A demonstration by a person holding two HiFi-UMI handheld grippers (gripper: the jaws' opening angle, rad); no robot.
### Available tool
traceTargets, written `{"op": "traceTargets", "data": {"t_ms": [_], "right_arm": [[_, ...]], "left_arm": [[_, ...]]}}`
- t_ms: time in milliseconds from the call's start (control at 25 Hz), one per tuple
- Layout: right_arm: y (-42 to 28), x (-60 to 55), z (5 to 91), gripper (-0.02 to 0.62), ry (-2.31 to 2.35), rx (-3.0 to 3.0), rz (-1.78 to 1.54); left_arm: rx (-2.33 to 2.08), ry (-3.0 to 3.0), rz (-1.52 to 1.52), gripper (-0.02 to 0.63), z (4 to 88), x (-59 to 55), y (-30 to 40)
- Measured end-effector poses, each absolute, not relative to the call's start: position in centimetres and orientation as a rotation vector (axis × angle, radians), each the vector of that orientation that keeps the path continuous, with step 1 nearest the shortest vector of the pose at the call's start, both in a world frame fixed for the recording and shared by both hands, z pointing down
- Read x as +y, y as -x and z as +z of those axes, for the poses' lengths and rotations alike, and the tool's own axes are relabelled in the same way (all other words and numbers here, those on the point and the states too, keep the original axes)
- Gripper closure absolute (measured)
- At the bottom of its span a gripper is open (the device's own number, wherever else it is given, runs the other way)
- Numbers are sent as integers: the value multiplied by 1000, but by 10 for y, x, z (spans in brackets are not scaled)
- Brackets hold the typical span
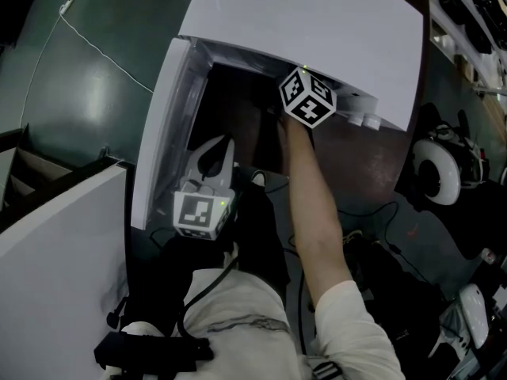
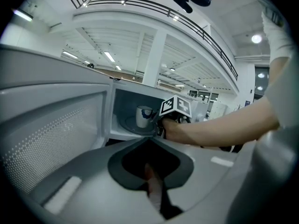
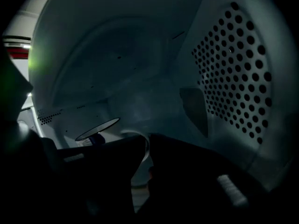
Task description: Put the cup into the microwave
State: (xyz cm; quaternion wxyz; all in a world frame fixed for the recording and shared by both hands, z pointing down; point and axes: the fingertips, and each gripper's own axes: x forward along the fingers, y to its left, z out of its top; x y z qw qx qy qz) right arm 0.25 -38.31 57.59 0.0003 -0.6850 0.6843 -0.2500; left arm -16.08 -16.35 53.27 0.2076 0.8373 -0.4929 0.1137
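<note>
The white microwave [image 1: 317, 30] stands with its door [image 1: 162, 125] swung open to the left. Inside, a white cup [image 2: 142, 116] with a blue mark stands upright on the turntable [image 2: 127, 125]. My right gripper [image 2: 161, 120] reaches into the cavity, only its marker cube [image 1: 307, 96] showing from above. In the right gripper view its dark jaws [image 3: 147, 141] are closed on the cup's handle [image 3: 140, 146], with the cup's rim [image 3: 98, 129] to the left. My left gripper [image 1: 218, 153] hangs beside the door's inner face, and its jaws [image 2: 149, 139] meet with nothing between them.
The cavity's right wall [image 3: 233, 64] is perforated and close to my right gripper. White headphones [image 1: 436, 172] and dark cables [image 1: 372, 212] lie on the dark table right of the microwave. A white panel [image 1: 55, 252] stands at the lower left.
</note>
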Motion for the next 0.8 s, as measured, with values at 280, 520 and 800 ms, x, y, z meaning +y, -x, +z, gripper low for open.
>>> {"op": "traceTargets", "data": {"t_ms": [280,520,800], "right_arm": [[-9,-393,576,560,2202,2103,-768],[-9,-395,579,560,2249,2128,-744],[-8,-395,574,558,2268,2143,-684]], "left_arm": [[-1368,-2327,318,606,533,-164,164],[-1375,-2316,293,606,531,-165,161],[-1376,-2318,302,606,532,-164,163]]}}
